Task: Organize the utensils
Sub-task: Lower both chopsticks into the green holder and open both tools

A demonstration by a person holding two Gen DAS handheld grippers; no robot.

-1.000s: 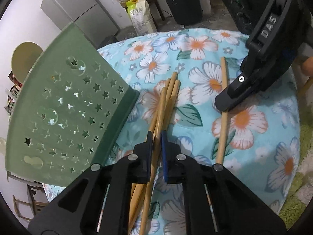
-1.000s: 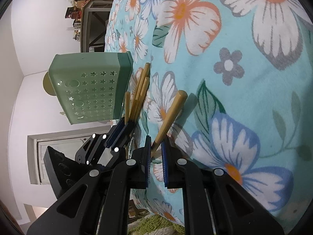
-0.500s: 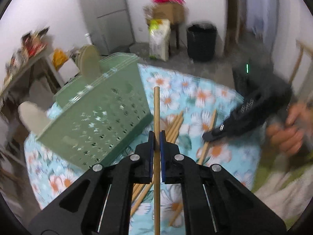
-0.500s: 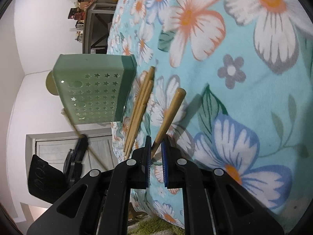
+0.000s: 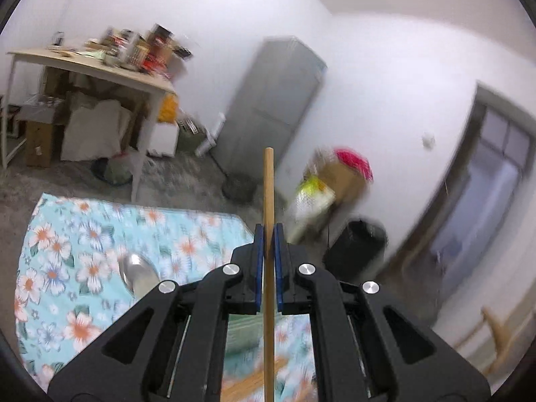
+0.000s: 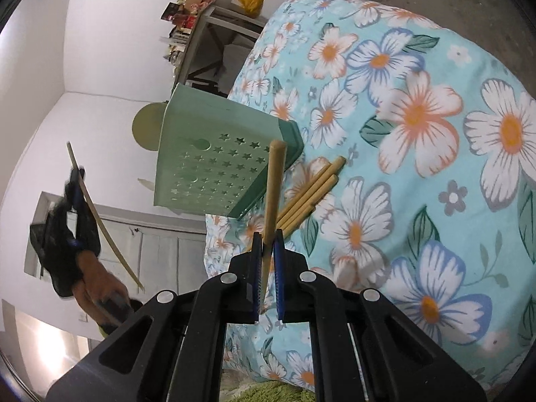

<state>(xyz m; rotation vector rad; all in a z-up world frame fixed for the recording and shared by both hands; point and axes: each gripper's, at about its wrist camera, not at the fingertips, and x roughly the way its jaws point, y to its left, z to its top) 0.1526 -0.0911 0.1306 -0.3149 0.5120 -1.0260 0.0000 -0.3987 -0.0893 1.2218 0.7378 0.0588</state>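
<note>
My left gripper (image 5: 268, 234) is shut on a wooden chopstick (image 5: 268, 187) and holds it upright, high above the floral table; it also shows in the right wrist view (image 6: 75, 197) with its chopstick (image 6: 100, 224). My right gripper (image 6: 267, 238) is shut on another wooden chopstick (image 6: 274, 181), lifted off the cloth. A green utensil holder with star holes (image 6: 214, 164) stands on the table. Three chopsticks (image 6: 311, 194) lie on the cloth beside its base.
The floral tablecloth (image 6: 418, 167) covers the table. A metal spoon (image 5: 139, 274) lies on the cloth in the left wrist view. Behind are a cluttered side table (image 5: 100, 67), a grey fridge (image 5: 271, 107) and a black bin (image 5: 358, 248).
My left gripper rose high with its chopstick and swung up toward the room. My right gripper lifted its chopstick off the cloth, nearer the green holder.
</note>
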